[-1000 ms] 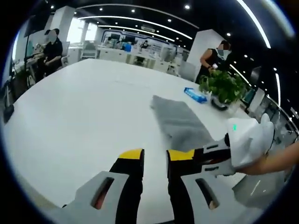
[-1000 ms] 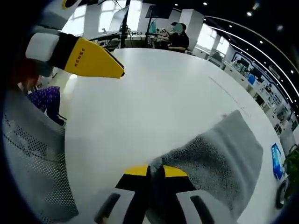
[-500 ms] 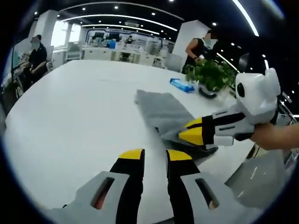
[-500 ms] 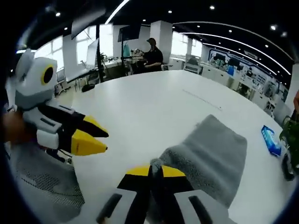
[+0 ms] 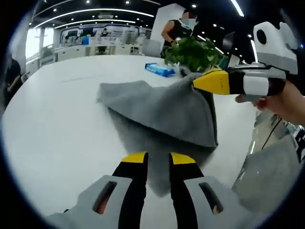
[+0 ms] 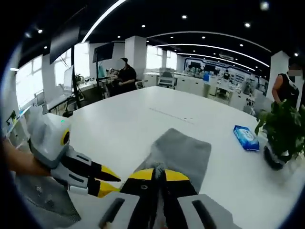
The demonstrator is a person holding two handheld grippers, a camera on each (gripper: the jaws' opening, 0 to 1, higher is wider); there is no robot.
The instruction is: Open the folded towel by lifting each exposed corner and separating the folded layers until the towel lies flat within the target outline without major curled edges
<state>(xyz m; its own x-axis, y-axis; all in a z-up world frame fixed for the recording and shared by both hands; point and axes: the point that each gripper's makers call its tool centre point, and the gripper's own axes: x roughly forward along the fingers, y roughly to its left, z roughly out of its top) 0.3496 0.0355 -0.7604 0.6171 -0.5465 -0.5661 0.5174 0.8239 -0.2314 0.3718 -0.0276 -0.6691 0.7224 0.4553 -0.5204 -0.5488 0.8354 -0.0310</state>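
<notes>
The towel's near edge hides behind the left hand-held gripper.

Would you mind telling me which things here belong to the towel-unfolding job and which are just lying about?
Belong to the job:
- grey towel, one corner lifted
- right gripper, clamped on that corner
- left gripper, jaws slightly apart near the towel's near edge
- white table

Lying about:
- blue packet
- potted plant
</notes>
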